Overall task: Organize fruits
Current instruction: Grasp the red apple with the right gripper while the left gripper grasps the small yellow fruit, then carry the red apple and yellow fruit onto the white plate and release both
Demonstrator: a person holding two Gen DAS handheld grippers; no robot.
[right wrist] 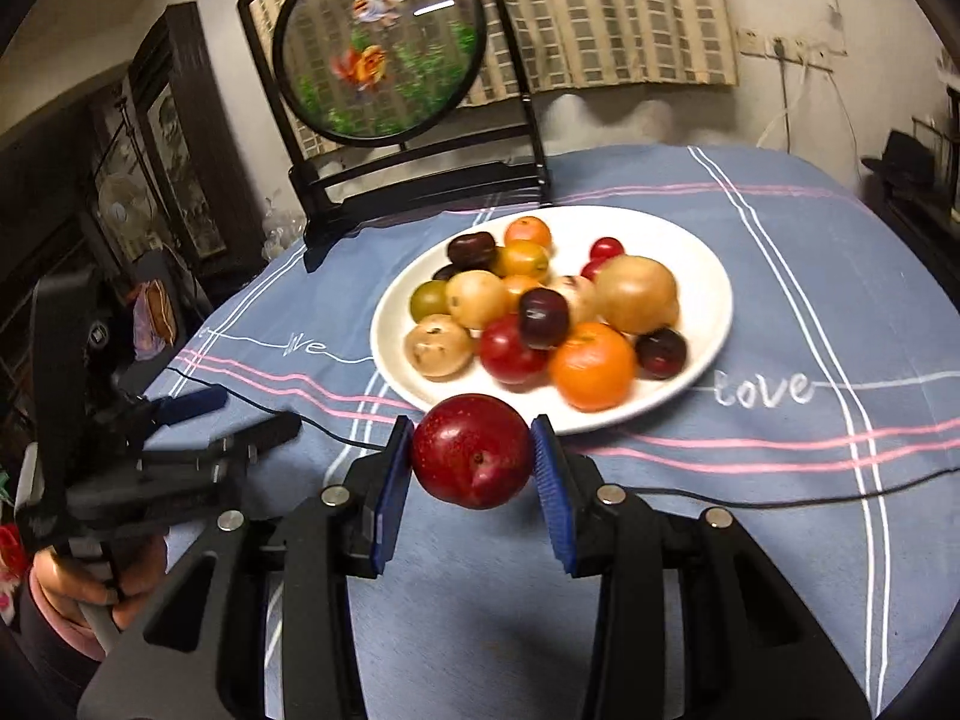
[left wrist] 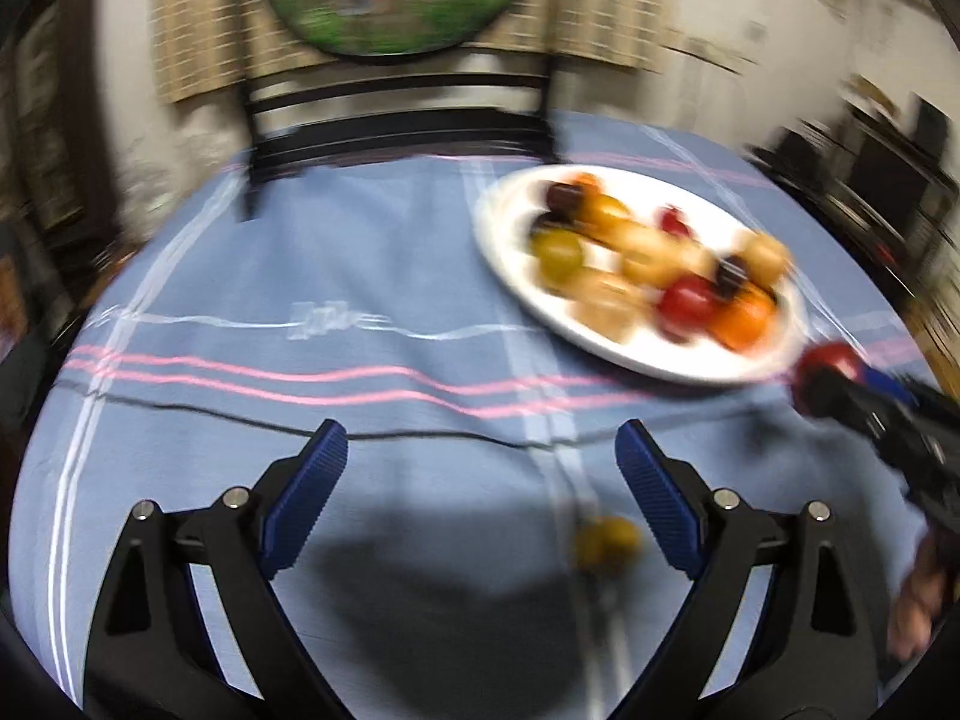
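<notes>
My right gripper [right wrist: 472,453] is shut on a dark red plum [right wrist: 471,450] and holds it above the cloth just before the near rim of a white plate [right wrist: 711,294]. The plate is piled with several fruits: oranges, red tomatoes, dark plums, tan fruits, a green one. In the blurred left wrist view the plate [left wrist: 504,222] lies at the upper right, and the right gripper with the plum [left wrist: 831,363] shows at the right edge. My left gripper [left wrist: 480,450] is open and empty above the cloth. A small yellow-green fruit [left wrist: 607,540] lies on the cloth near its right finger.
A blue tablecloth [right wrist: 780,540] with pink and white stripes covers the round table. A thin black cable [right wrist: 750,498] runs across it. A round fish picture in a black stand [right wrist: 378,42] stands at the table's far edge. Dark furniture lines both sides.
</notes>
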